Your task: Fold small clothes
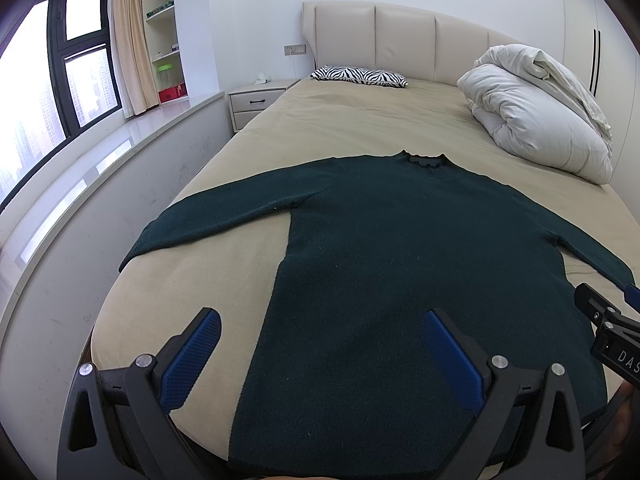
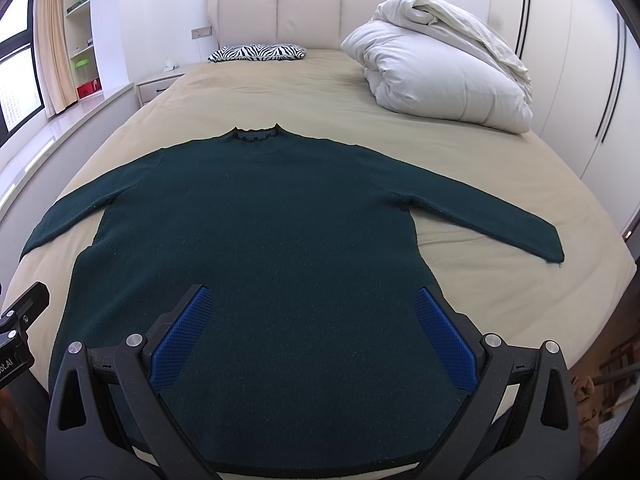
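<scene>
One dark green sweater (image 2: 256, 216) spread flat on the beige bed (image 2: 500, 184), front up, collar toward the headboard (image 2: 276, 12), both sleeves stretched out to the sides. Hem at the near edge of the bed, just under both grippers. Left gripper (image 1: 320, 344) wide open above the hem's left part: the left blue pad over bare sheet, the right blue pad over the knit, the sweater's left edge running between them. Right gripper (image 2: 312, 324) also wide open, both pads over the sweater body, the right pad close to its right edge. Nothing held in either one; whether the pads touch the cloth or only hover above it, hard to tell from these views. Counted: one sweater, two sleeves, two grippers, two blue pads on each. Further back, one zebra-striped pillow (image 2: 258, 53) at the headboard and one white folded duvet (image 2: 440, 72) on the bed's right side, both well apart from the sweater. At the left, a nightstand (image 1: 256, 104) and a window (image 1: 52, 80)
</scene>
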Available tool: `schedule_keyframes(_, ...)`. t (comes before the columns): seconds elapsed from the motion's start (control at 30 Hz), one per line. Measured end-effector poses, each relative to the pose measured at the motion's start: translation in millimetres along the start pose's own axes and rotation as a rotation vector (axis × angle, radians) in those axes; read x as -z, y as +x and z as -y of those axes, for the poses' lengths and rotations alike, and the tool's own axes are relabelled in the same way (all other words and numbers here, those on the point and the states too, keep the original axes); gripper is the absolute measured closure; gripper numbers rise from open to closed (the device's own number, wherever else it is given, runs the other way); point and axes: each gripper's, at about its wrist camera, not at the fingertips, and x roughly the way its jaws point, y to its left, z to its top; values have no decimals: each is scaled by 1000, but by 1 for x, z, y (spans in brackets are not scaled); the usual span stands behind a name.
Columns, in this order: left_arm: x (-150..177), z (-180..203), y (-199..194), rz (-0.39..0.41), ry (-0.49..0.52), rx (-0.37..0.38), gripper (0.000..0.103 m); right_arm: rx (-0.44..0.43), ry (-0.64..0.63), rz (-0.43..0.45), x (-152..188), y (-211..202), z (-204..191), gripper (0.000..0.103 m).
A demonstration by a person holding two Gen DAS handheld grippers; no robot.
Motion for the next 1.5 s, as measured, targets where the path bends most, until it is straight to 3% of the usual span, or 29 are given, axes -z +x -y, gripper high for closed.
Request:
schedule_keyframes(0.8, 7, 0, 4, -9, -2, 1, 0, -4, -3, -17, 6, 4, 1, 0)
schedule_keyframes(1.03, 14, 3, 14, -44, -35, 48, 0, -39, 47, -52, 4, 17, 26, 0)
schedule_keyframes(1.13, 16, 3, 19, -58, -61, 93, 0, -81, 154, -42, 4, 27, 70, 0)
schedule_keyframes(1.23, 15, 12, 22, -40, -44, 63, 0, -73, 289, -25, 4, 42, 134, 0)
schedule_keyframes(1.33, 12, 23, 23, -9, 6, 16, 0, -29, 506, -24, 12, 67, 226, 1)
schedule_keyframes(1.4, 11, 34, 23, 34, 65, -43, 0, -12, 702, -32, 26, 85, 296, 7)
schedule_keyframes(1.5, 7, 48, 28, 79, 147, -130, 0, -48, 934, -40, 46, 108, 377, 11)
